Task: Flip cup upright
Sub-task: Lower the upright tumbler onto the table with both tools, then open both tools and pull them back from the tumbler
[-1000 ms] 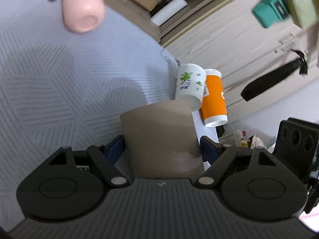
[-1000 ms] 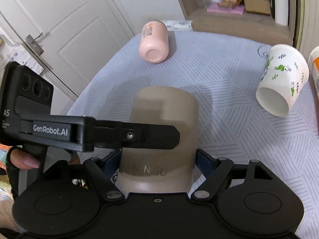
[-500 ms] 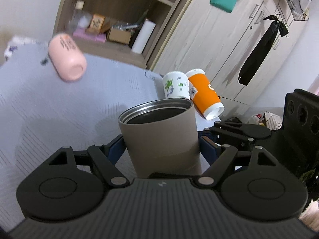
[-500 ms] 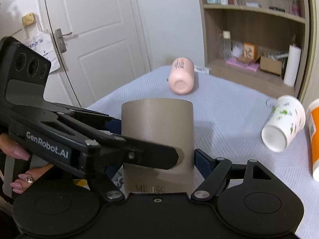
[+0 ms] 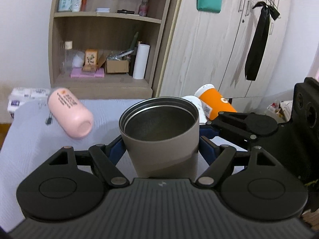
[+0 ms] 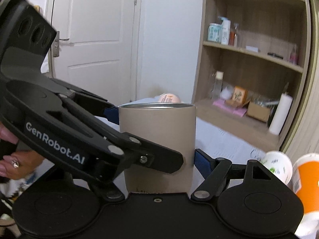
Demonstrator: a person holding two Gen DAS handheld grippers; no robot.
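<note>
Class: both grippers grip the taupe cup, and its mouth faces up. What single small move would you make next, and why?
Probably lower the cup straight down onto the table. Its open steel mouth faces up and its walls look vertical in the right wrist view, so the flip seems done. Both the left gripper and the right gripper clamp it; whether its base touches the table is hidden.

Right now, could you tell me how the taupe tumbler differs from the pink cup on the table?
The taupe tumbler stands upright, mouth up, while the pink cup lies on its side. The tumbler is gripped by both the left gripper and the right gripper; the pink cup is untouched. The tumbler shows a steel interior; the pink cup shows black print. Both are cylindrical.
</note>
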